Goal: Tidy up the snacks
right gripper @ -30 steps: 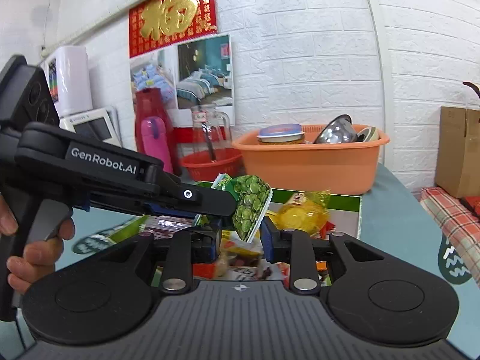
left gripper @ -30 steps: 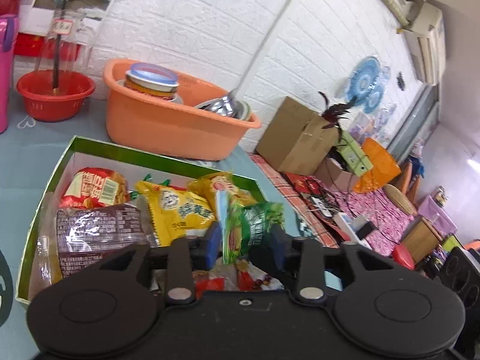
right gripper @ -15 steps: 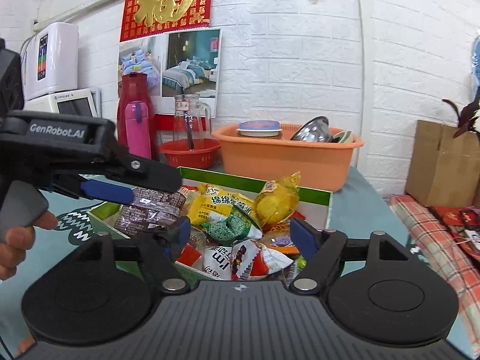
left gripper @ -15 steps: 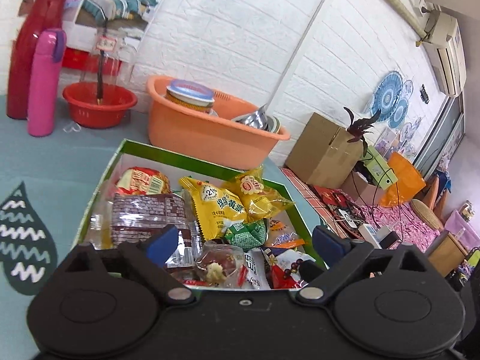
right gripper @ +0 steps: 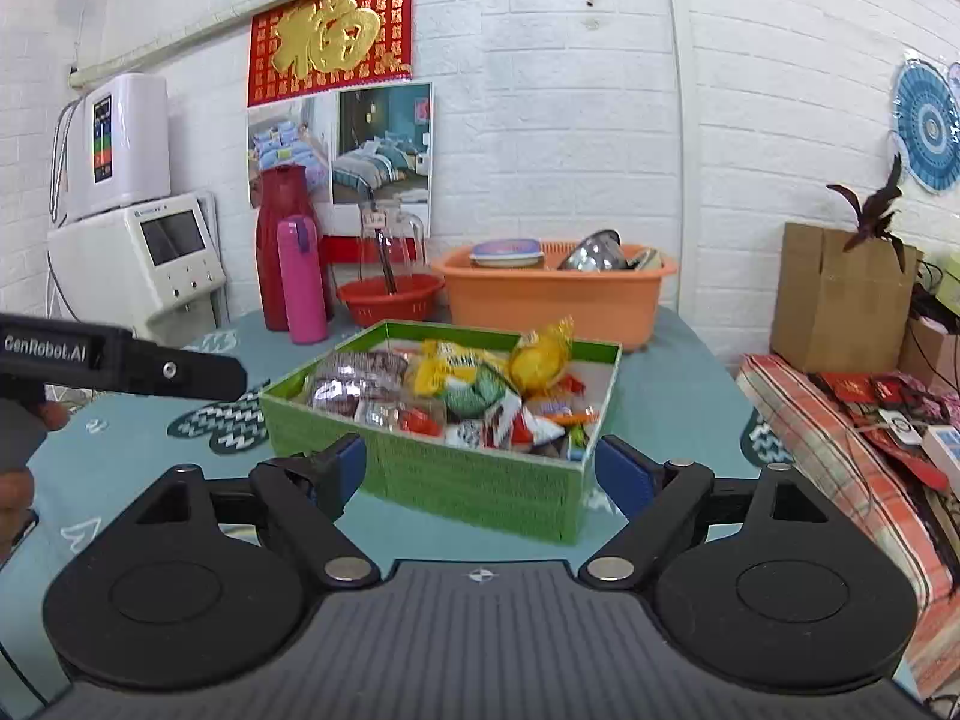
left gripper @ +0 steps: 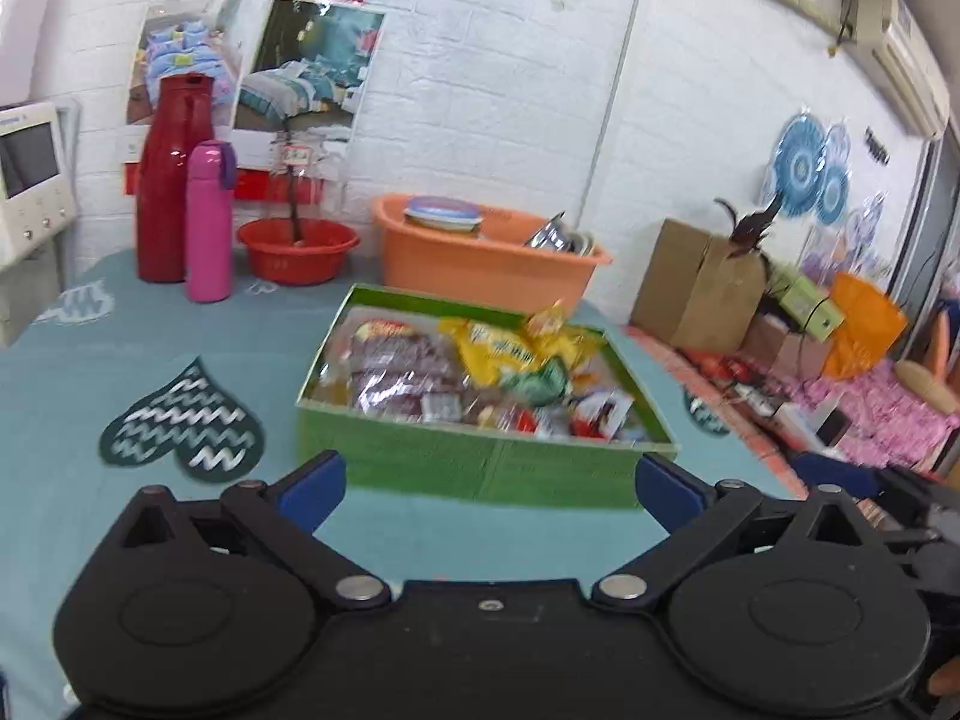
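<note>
L gripper (left gripper: 489,483) jaws wide apart, nothing btwn them; R gripper (right gripper: 477,465) same, wide apart & empty. Both sit just short of the near wall of the green box (right gripper: 420,480), not touching it. Box is on the teal table (left gripper: 252,336), roughly mid-table, open top, full of snacks (right gripper: 456,390): dark-red packs far left, yellow bags (left gripper: 498,351) mid, a green pack (right gripper: 471,396) in the middle, small red/white wrappers near right. One yellow bag (right gripper: 537,354) sticks up over the far rim. Orange tub (right gripper: 552,300) just behind the box; red bowl (right gripper: 390,297) left of the tub; pink bottle (right gripper: 300,279) & red flask (right gripper: 279,246) further left. In R view, L gripper's body comes in from the left edge, a hand (right gripper: 24,426) on its grip.
</note>
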Action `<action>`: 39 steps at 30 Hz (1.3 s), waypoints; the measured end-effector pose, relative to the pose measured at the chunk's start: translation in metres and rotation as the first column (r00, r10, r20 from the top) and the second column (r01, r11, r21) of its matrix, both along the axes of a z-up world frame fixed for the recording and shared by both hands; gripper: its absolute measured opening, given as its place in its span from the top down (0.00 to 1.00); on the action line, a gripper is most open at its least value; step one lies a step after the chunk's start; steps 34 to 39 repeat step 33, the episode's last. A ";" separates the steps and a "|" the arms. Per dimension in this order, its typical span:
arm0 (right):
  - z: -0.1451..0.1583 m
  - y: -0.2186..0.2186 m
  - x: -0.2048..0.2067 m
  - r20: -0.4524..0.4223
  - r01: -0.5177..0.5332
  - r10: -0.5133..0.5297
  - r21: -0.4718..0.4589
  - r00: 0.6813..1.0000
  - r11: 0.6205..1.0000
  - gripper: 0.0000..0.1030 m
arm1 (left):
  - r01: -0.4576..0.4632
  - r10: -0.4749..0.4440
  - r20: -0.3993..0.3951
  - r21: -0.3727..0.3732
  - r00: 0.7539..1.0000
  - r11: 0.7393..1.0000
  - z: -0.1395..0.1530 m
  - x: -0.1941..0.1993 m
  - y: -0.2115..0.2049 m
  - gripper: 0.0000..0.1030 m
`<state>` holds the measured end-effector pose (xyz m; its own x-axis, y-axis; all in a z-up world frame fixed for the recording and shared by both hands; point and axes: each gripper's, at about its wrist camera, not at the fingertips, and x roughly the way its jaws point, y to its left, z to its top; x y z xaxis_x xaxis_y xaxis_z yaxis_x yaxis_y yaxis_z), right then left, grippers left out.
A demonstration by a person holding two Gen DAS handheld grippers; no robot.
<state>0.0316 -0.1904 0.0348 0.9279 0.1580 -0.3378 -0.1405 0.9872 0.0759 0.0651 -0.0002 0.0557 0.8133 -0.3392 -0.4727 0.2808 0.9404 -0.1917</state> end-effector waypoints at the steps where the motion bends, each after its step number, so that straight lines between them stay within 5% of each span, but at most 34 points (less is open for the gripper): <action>1: -0.004 0.000 -0.003 -0.010 0.004 -0.004 -0.001 1.000 1.000 0.00 | -0.011 0.011 -0.005 0.010 1.000 1.000 -0.004 -0.004 -0.001 0.00; 13: -0.039 0.004 -0.010 -0.092 0.030 -0.033 -0.035 0.995 0.999 0.00 | -0.109 0.113 -0.045 0.083 0.993 0.991 -0.043 -0.026 -0.001 0.00; 24: -0.040 0.005 -0.011 -0.086 0.033 -0.036 -0.036 0.996 0.999 0.00 | -0.193 0.200 -0.043 0.134 0.979 0.972 -0.052 -0.024 0.007 0.00; 39: -0.041 0.008 -0.009 -0.089 0.030 -0.033 -0.036 0.995 0.999 0.00 | -0.209 0.215 -0.038 0.117 0.976 0.971 -0.055 -0.026 0.018 0.00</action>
